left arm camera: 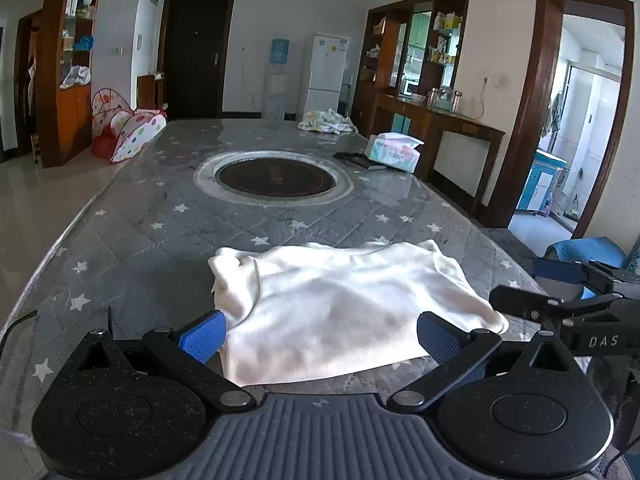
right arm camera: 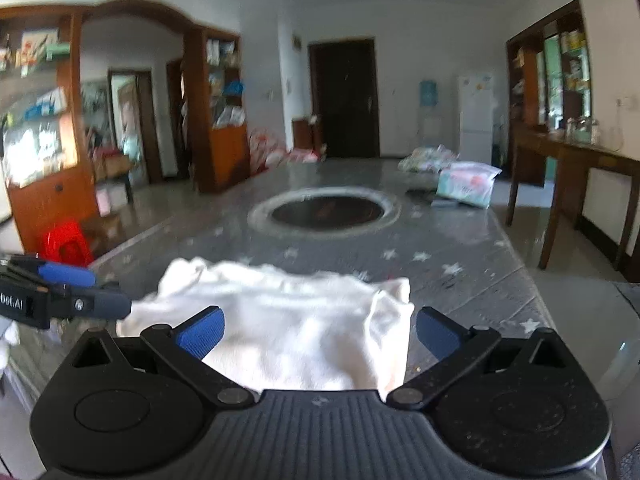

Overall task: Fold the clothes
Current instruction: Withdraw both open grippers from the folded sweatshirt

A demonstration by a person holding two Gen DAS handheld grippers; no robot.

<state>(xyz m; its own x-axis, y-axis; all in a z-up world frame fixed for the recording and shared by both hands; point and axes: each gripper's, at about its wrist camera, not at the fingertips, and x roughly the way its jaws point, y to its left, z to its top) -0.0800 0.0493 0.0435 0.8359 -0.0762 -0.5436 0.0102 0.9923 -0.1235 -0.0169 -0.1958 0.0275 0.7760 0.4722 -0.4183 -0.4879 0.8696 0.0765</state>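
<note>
Here, a soft white garment [left arm camera: 340, 312] lies folded in a rumpled rectangle at the near edge of the star-printed quilted table [left arm camera: 132, 236], while the left gripper [left arm camera: 320, 338] and right gripper [right arm camera: 318, 332], blue ribbed pads spread wide, hold nothing.

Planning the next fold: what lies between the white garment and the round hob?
Only bare starred tablecloth between the garment and hob, clearest in the left wrist view.
</note>
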